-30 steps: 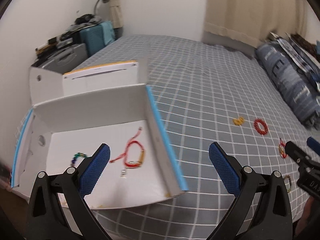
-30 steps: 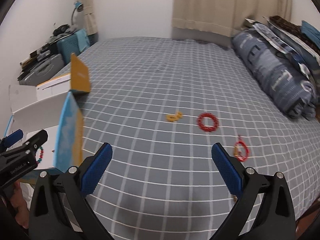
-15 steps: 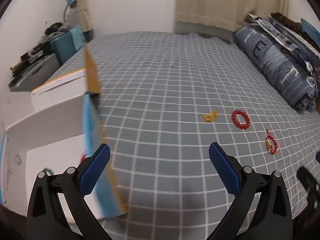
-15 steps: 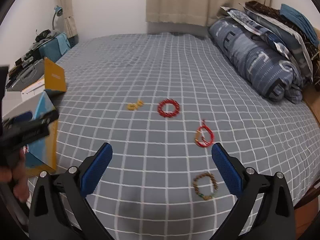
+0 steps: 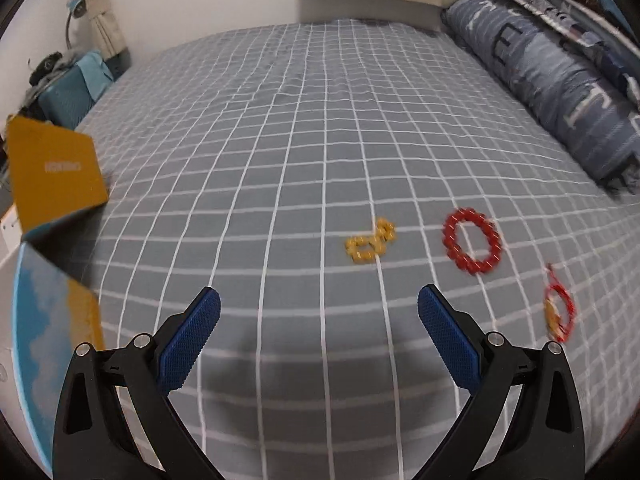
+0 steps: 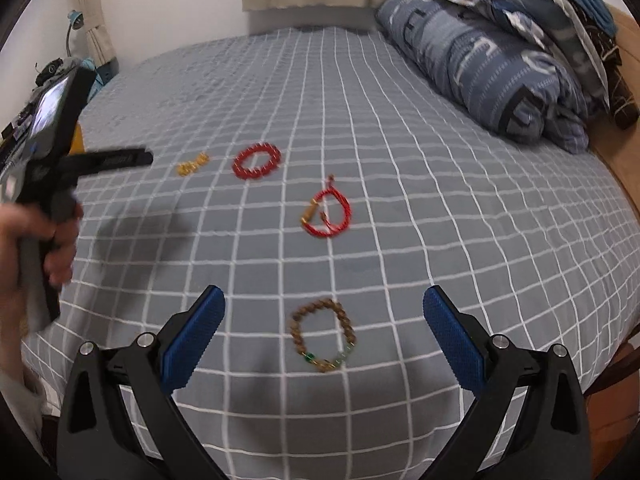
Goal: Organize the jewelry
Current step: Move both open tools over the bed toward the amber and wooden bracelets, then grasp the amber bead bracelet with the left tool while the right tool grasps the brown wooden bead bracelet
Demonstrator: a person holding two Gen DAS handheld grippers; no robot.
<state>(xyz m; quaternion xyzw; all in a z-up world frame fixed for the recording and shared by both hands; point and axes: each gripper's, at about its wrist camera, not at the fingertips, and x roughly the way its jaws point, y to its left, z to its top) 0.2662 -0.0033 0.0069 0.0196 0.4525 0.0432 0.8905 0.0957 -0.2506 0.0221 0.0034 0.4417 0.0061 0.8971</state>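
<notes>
While both grippers hang spread wide with nothing between their fingers, the checked bedspread [image 6: 360,100] carries four bracelets: red bead ring [image 6: 256,161], red cord loop [image 6: 326,214], brown bead bracelet [image 6: 325,336] between the right gripper's [image 6: 324,332] fingers, small yellow chain [image 5: 370,241]. Only the left gripper's [image 5: 319,330] view shows the box [image 5: 52,184].

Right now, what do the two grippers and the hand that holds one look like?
Both the left gripper and the right gripper have black angular plastic arms with silver screws, ending in blue finger pads with a fine dotted texture. The left one carries small white lettering, too blurred to read. The hand is bare.
</notes>
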